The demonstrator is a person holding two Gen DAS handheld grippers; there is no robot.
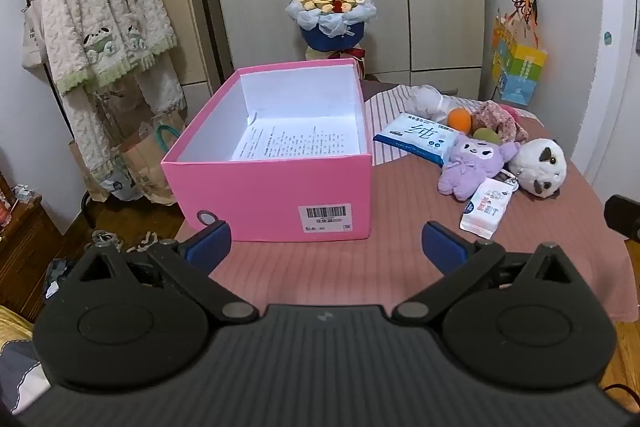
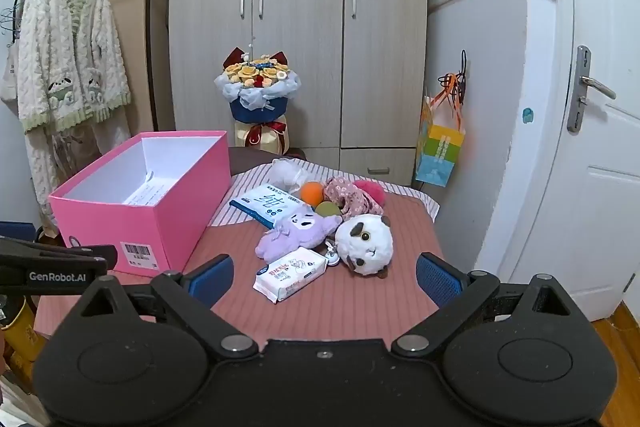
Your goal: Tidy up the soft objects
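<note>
An open pink box (image 1: 272, 195) (image 2: 136, 223) with a printed sheet inside stands on the left of the pink-covered table (image 1: 360, 267). To its right lie a purple plush (image 1: 472, 163) (image 2: 296, 233), a white panda plush (image 1: 540, 165) (image 2: 366, 243), a small white tissue pack (image 1: 486, 209) (image 2: 290, 273), a blue-and-white wipes pack (image 1: 418, 139) (image 2: 266, 205), an orange ball (image 1: 459, 119) (image 2: 313, 193), a green ball (image 2: 328, 209) and a floral cloth (image 2: 352, 197). My left gripper (image 1: 326, 247) is open and empty in front of the box. My right gripper (image 2: 324, 277) is open and empty, just short of the tissue pack.
A bouquet (image 1: 332, 15) stands behind the table by a wardrobe (image 2: 300, 27). Pyjamas (image 1: 100, 27) hang on a rack at the left. A striped cloth (image 1: 384, 107) lies under the far items. A colourful bag (image 2: 438, 151) hangs beside a white door (image 2: 592, 107). The left gripper's body (image 2: 52, 267) shows at left.
</note>
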